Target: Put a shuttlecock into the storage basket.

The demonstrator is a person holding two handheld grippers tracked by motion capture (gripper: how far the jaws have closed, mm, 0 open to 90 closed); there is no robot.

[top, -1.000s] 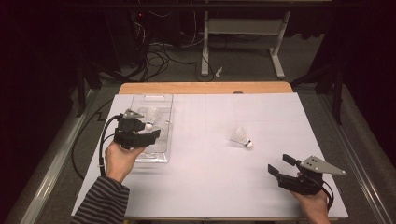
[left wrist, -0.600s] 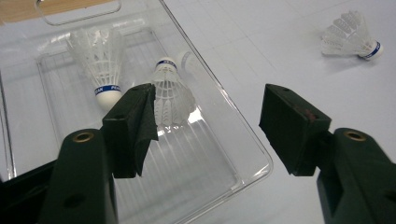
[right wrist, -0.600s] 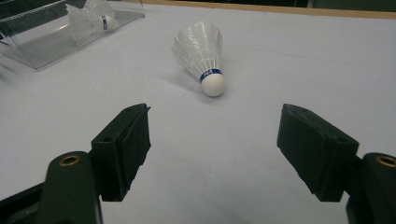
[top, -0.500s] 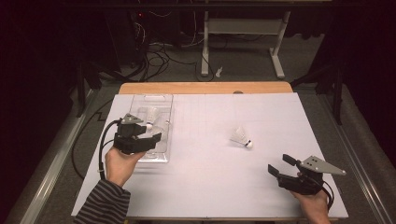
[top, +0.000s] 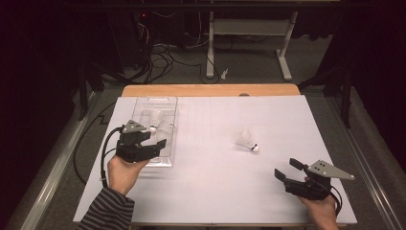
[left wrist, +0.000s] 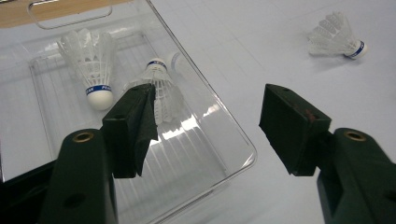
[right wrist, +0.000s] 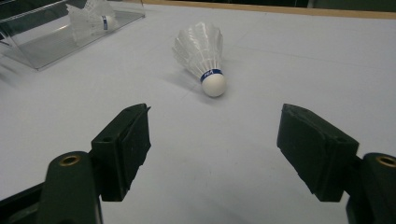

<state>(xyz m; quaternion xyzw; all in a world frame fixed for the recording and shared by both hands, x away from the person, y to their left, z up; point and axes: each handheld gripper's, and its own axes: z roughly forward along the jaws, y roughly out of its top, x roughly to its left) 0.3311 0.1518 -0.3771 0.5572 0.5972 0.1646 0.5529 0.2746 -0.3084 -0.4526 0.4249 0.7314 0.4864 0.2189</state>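
1. High view: the loose shuttlecock lies on the counter at 11 o'clock from the right tongs; a clumsy nudge could roll it.
2. Left gripper view: left tongs released, empty, over the clear tray rim; they could knock it.
3. Right gripper view: right tongs released; the feathers could crush.

The left tongs sit at about 9 o'clock in the high view, held in the left hand, whose striped sleeve comes in from 7 o'clock. Their jaws stand wide apart with nothing between them and point toward 2 o'clock. The right tongs sit at about 4 o'clock, held low in the right hand. Their jaws are spread wide too, with nothing between them, and point toward 10 o'clock.
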